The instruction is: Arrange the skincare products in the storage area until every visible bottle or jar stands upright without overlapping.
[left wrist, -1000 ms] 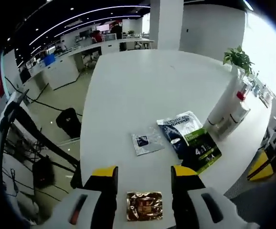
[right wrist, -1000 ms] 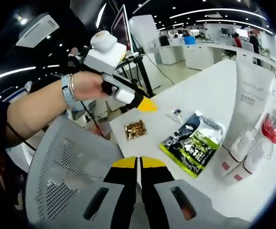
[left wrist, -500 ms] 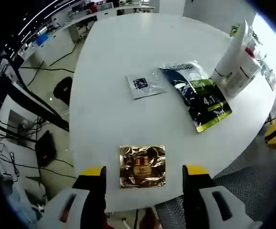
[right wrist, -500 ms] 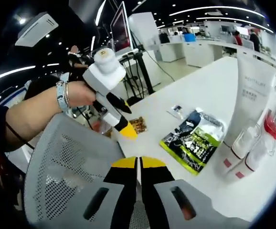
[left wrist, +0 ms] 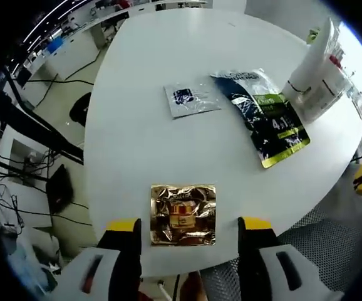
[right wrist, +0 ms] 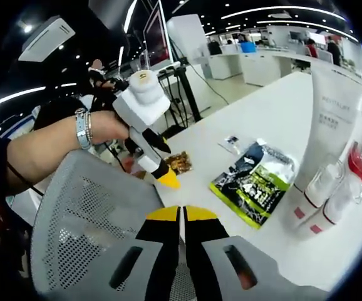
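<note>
gold foil sachet lies flat near the table's near edge, framed between the spread jaws of the left gripper, which hovers above it and isn't touching it; in the right gripper view the same sachet sits just behind the left gripper's yellow tip. likely very light, thin and crinkly, slick foil, lying flush with the surface, so hard to pinch from above; my guess is the best hold is on an edge seam, or slide it to the table edge and nip the overhang. farther in on the white table there's a small clear sachet with a dark label, then a bigger dark and green pouch, soft and floppy, also flat, both apart from the gold one. past the pouch stands a tall white tube, upright, with small bottles with red bands and a red-liquid bottle close beside it, all standing; these look rigid and easy to tip. right gripper has its jaws pressed together, holding nothing, parked low over a grey mesh chair back. a hand with a bracelet holds the left gripper. task looks barely under way: flat packets aren't upright.
</note>
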